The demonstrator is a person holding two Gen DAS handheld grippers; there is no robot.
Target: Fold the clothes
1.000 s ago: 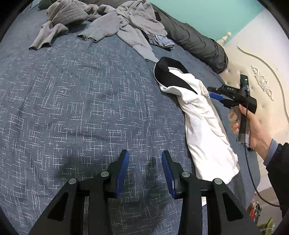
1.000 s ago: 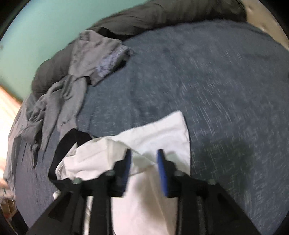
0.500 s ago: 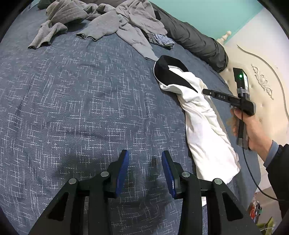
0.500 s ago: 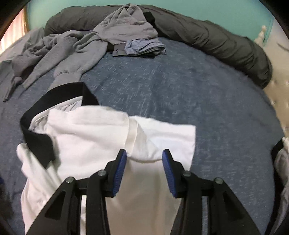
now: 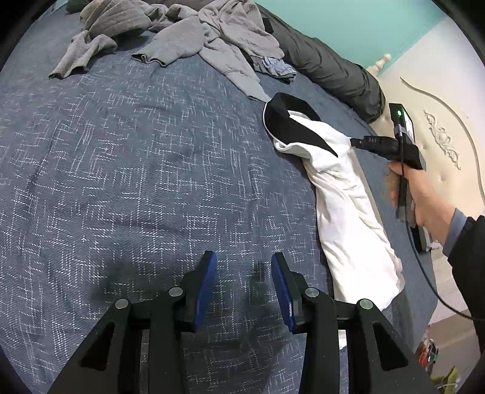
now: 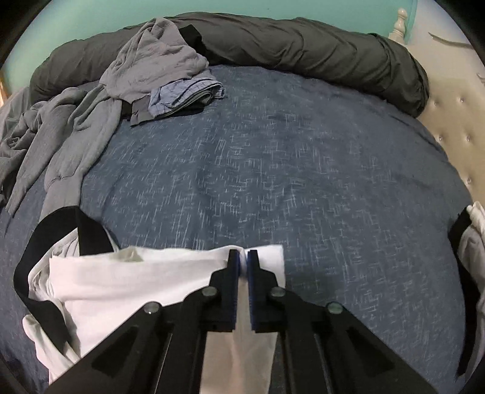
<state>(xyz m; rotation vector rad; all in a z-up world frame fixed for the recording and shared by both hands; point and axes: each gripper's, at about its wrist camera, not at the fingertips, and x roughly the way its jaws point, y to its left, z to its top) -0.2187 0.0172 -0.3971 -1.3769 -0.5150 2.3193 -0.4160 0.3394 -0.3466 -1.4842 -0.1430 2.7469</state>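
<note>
A white garment (image 6: 145, 282) with a black collar (image 6: 88, 227) lies bunched lengthwise on the bed's blue patterned cover (image 5: 136, 166); in the left wrist view it runs down the right side of the frame, collar end uppermost. In the right wrist view its white edge sits low in the centre. There the right hand-held gripper (image 6: 243, 260) has its blue-padded jaws pressed almost together, pinching that white fabric edge between them. From the left wrist view, this same gripper reaches in from the right, its tip at the garment just below the collar, carried by a person's hand (image 5: 421, 194) in a dark sleeve.

The left hand-held gripper (image 5: 244, 272) sits at the bottom centre of its own view, jaws spread part way with nothing between them, over bare cover, apart from the garment.

Farther off, a heap of grey clothes (image 5: 194, 33) lies at the upper left of the left wrist view, with a small folded blue piece (image 6: 185, 100) beside it. A dark rolled duvet (image 6: 303, 42) runs along the top of the right wrist view, against a teal wall (image 5: 348, 21). A cream tufted headboard (image 5: 439, 121) fills the right edge.
</note>
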